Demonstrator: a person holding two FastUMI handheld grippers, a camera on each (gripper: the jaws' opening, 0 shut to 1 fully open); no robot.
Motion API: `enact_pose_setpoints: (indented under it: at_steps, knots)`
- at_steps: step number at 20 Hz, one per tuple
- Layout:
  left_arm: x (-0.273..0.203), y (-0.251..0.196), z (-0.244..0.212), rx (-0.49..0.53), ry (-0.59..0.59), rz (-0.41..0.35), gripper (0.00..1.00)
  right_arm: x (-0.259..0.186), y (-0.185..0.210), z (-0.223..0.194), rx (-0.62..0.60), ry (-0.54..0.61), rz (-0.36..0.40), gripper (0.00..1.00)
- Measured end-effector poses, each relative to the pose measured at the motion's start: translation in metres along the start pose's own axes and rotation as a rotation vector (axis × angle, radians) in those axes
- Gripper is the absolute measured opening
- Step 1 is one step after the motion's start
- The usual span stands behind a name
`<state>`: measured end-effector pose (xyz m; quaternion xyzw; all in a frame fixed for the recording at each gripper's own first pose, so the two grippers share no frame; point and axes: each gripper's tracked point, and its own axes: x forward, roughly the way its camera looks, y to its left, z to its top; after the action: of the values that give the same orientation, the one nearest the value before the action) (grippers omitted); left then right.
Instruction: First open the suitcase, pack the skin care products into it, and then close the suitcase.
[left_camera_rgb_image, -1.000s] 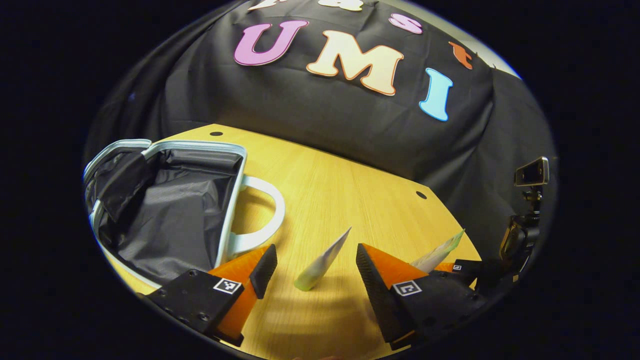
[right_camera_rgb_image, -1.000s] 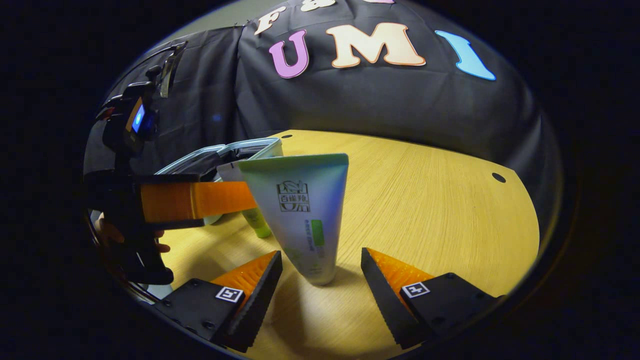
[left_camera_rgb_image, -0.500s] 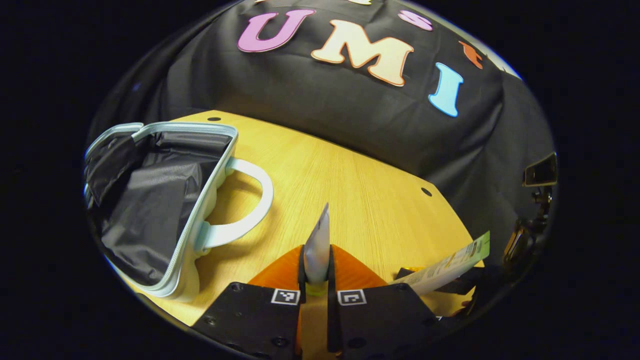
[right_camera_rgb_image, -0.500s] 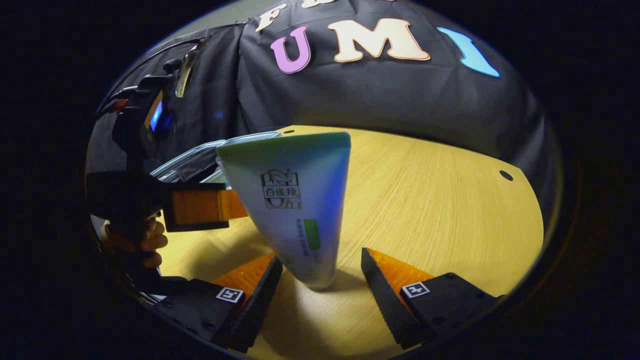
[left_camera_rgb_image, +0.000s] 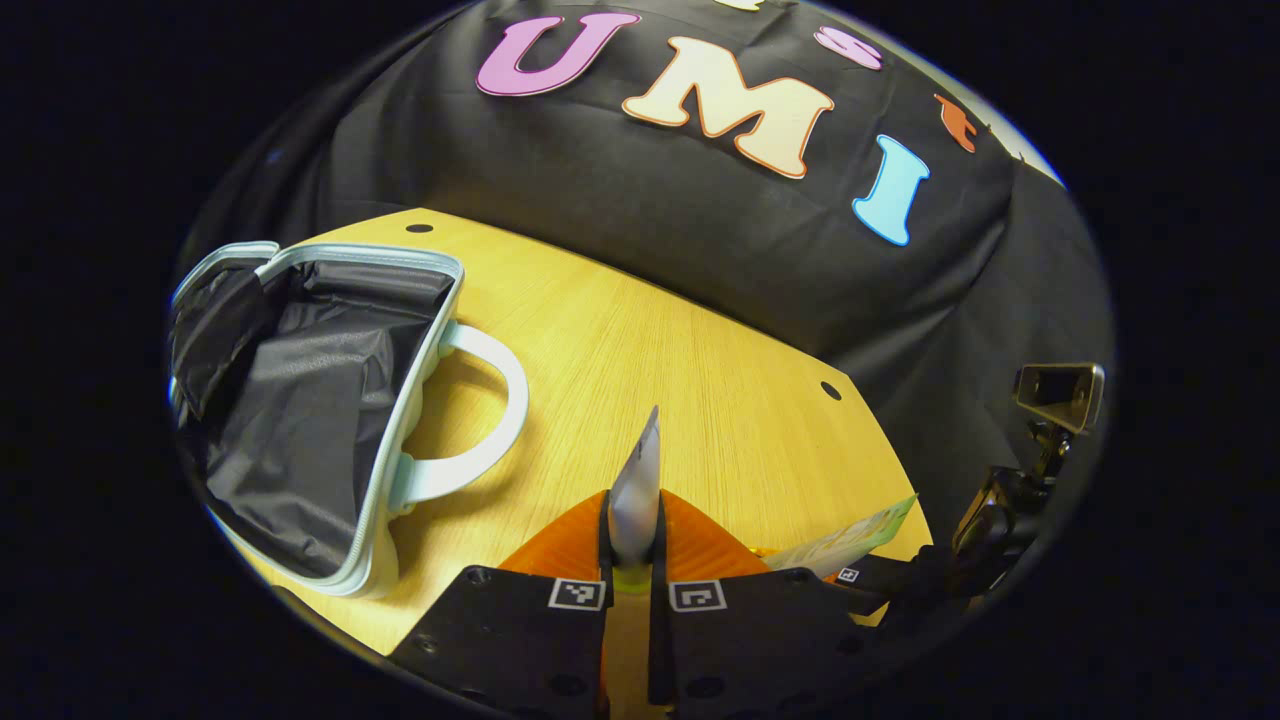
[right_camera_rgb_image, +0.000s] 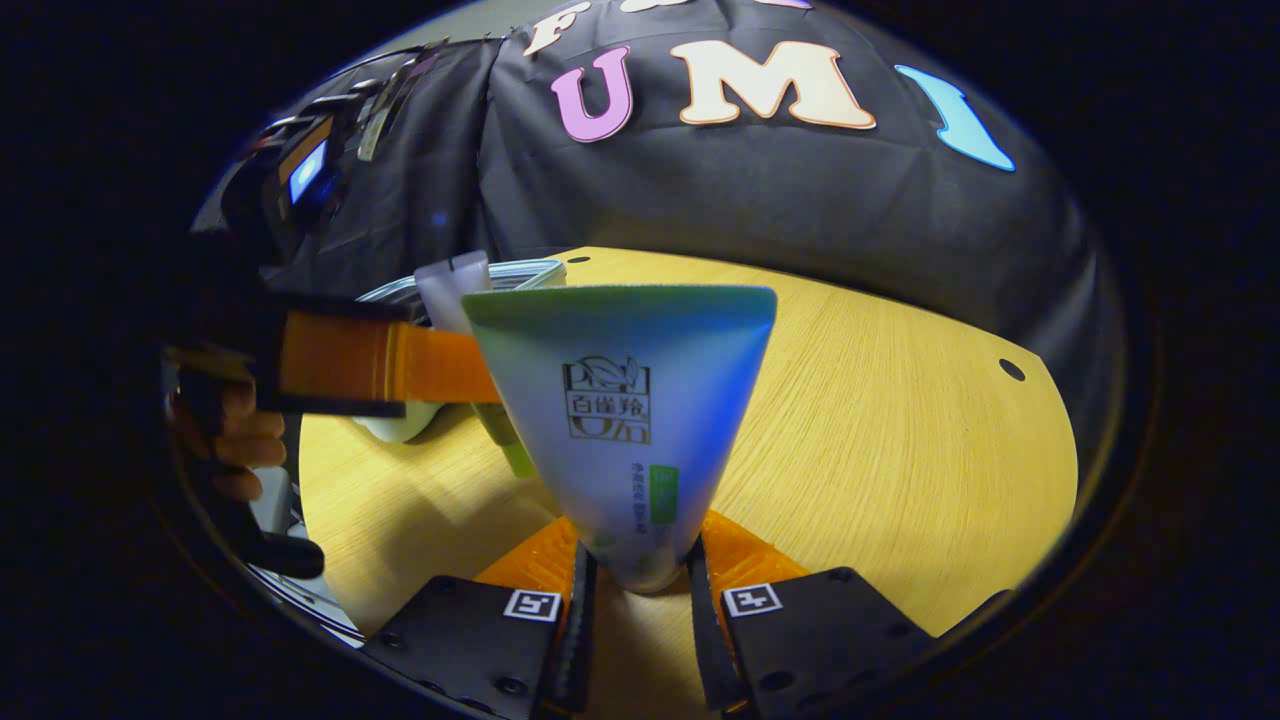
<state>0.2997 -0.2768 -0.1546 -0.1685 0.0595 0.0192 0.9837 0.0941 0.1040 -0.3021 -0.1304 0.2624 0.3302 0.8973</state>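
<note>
On the far left of the table (left_camera_rgb_image: 640, 340), through the left gripper view, I see the suitcase (left_camera_rgb_image: 310, 400) lying open, its dark lining exposed and its pale handle (left_camera_rgb_image: 480, 400) resting on the wood toward the middle. Just right of it, near me, my left gripper (left_camera_rgb_image: 632, 530) has its jaws clenched on a slim tube (left_camera_rgb_image: 638, 480) seen edge-on, its flat crimped end pointing up and away. Farther right, at the near edge, I can make out the right gripper (left_camera_rgb_image: 900, 575) with a second, pale green tube (left_camera_rgb_image: 845, 540) sticking out of it.

Through the right gripper view, the left gripper (right_camera_rgb_image: 380, 355) reaches in from the left with a hand (right_camera_rgb_image: 235, 440) on its grip, the slim tube (right_camera_rgb_image: 455, 290) upright in it and the suitcase rim (right_camera_rgb_image: 500, 272) behind. At centre, my right gripper (right_camera_rgb_image: 640, 580) has its jaws grasping the wide tube (right_camera_rgb_image: 625, 420) near its cap end, the broad crimped end up. Bare table lies to the right.
</note>
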Motion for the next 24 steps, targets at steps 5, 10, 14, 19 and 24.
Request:
enact_pose_setpoints:
  at_steps: [5,10,14,19,24]
  knots:
    - [-0.026,0.009,0.04,-0.006,0.013,0.003,0.09,-0.01,0.004,0.011,0.009,0.04,0.0,0.42]
    - [-0.061,0.059,0.096,-0.008,-0.002,0.059,0.09,-0.024,0.013,0.022,-0.002,0.1,-0.044,0.4]
    - [-0.078,0.121,0.109,0.004,0.073,0.121,0.09,-0.038,0.045,0.042,-0.03,0.11,-0.076,0.42]
    - [-0.086,0.191,0.07,-0.002,0.287,0.161,0.09,-0.032,0.095,0.09,0.05,0.086,-0.099,0.4]
    - [-0.081,0.226,0.03,-0.011,0.465,0.146,0.09,0.004,0.15,0.136,0.057,0.077,-0.065,0.42]
